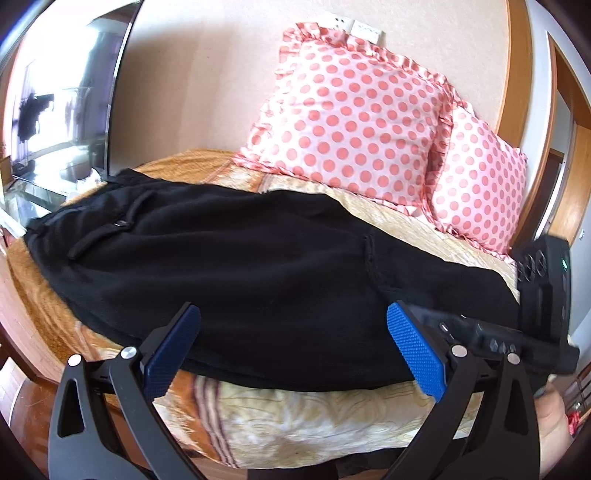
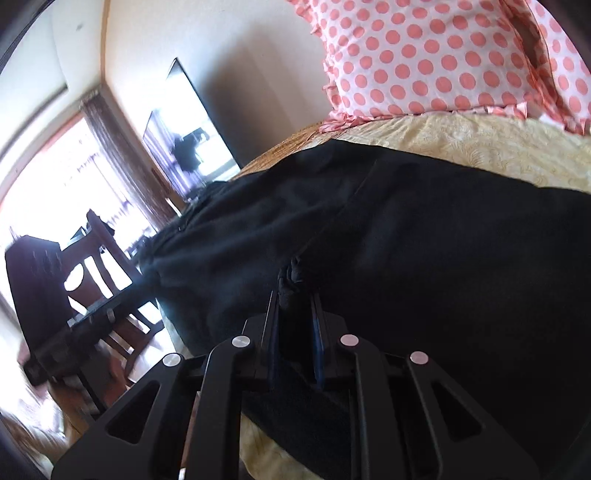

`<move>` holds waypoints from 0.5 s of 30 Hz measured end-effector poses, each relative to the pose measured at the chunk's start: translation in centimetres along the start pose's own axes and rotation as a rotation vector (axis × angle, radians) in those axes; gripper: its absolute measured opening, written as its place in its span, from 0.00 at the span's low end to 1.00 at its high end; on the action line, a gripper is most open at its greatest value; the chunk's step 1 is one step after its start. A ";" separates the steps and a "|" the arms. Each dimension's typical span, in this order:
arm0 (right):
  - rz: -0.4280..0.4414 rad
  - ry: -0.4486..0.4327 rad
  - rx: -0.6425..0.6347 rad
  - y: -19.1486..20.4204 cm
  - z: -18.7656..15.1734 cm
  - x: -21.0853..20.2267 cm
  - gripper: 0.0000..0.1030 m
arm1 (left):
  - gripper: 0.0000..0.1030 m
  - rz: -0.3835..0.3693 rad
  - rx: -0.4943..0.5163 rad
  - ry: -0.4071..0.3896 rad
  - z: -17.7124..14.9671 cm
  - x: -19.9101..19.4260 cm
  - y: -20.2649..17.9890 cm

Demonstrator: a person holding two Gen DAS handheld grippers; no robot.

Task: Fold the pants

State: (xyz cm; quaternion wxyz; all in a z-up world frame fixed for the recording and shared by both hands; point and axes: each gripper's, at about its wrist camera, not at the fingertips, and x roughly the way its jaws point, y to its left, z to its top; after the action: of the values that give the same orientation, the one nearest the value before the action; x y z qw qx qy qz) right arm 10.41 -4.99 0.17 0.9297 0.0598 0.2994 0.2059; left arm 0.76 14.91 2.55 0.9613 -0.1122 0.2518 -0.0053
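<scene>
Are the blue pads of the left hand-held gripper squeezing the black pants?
No, the left hand-held gripper is wide open, its blue pads apart above the black pants.

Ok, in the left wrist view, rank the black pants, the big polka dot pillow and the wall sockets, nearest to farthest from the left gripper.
1. Black pants: right ahead of the left gripper.
2. Big polka dot pillow: behind, against the wall.
3. Wall sockets: above the pillow.

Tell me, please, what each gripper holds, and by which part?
The right gripper pinches a bunched fold of the black pants near their edge; the left gripper is open, holding nothing.
</scene>
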 end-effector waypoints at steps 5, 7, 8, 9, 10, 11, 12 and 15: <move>-0.023 0.036 -0.140 2.3 -0.8 -0.8 0.31 | 0.98 0.001 -0.048 -0.049 0.8 -1.1 1.7; 0.036 0.022 -0.147 3.1 -0.9 -1.5 0.45 | 0.98 0.007 -0.064 -0.073 1.3 -1.8 2.5; 0.050 -0.009 -0.143 3.2 -0.8 -2.0 0.45 | 0.98 0.021 -0.070 -0.087 1.6 -2.1 2.9; 0.037 -0.056 -0.130 3.3 -0.4 -2.6 0.45 | 0.98 0.040 -0.075 -0.099 1.8 -2.4 3.4; 0.017 -0.081 -0.124 3.2 0.0 -3.0 0.45 | 0.98 0.071 -0.081 -0.111 2.1 -2.7 4.0; -0.035 -0.112 -0.122 3.2 0.5 -3.2 0.45 | 0.98 0.089 -0.086 -0.115 2.3 -2.9 4.5; -0.125 -0.125 -0.141 3.3 1.2 -3.0 0.45 | 0.98 0.105 -0.095 -0.119 2.4 -3.1 5.0; -0.283 -0.083 -0.180 3.6 2.2 -1.4 0.45 | 0.98 0.137 -0.127 -0.119 2.7 -3.5 6.7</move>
State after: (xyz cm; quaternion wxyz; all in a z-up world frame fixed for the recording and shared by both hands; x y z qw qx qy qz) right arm 9.45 -2.31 3.54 0.9627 -0.0578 0.2463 0.0963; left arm -1.26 22.21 5.11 0.9635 -0.1556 0.2013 0.0831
